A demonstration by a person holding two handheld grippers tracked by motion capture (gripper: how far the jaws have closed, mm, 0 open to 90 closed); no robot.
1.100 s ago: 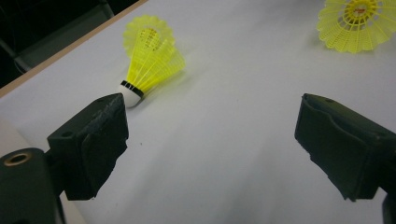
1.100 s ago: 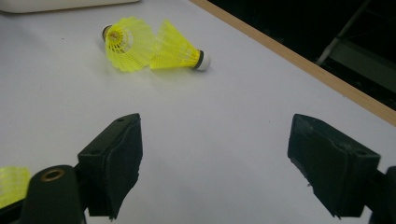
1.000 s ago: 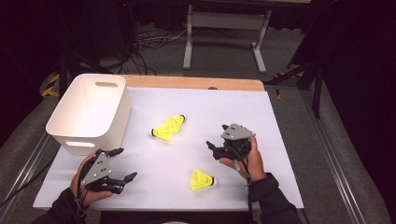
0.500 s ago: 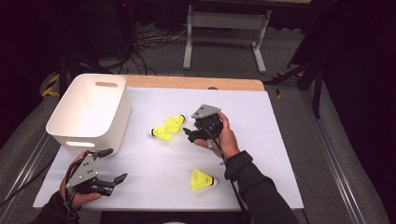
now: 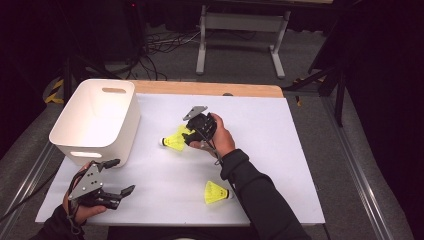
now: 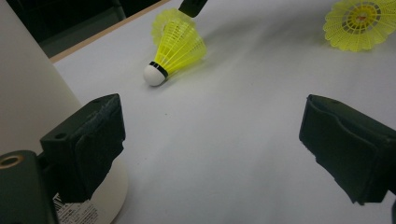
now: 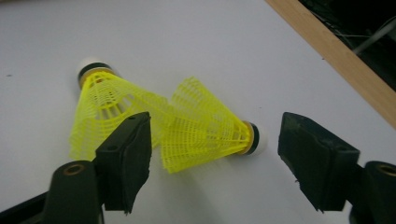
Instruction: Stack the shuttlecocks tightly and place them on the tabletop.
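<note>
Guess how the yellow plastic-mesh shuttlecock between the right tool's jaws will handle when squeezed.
The yellow plastic-mesh shuttlecock with its white cork tip probably weighs little: its skirt is open lattice. That skirt likely flexes under the pads. Lying on its side against a second yellow shuttlecock, it may roll in an arc if nudged.

- A white rectangular sheet [image 5: 280, 150] covers the counter; a light wooden edge strip [image 5: 210, 89] of the counter shows along the sheet's far side, toward 12 o'clock.
- Beyond it, at 12 o'clock, a pale grey metal frame with two legs [image 5: 240, 35] stands on the grey floor [image 5: 310, 55].
- At 11 o'clock, black cables [image 5: 160, 47] lie tangled on the floor.
- At 9 o'clock, yellow-and-black hazard tape [image 5: 54, 93] marks the floor.
- At 3 o'clock, a grey metal rail [image 5: 360, 185] runs beside the counter, with dark stand legs [image 5: 330, 80] above it.
- The room's far reaches lie dark; light falls mainly on the counter.
</note>
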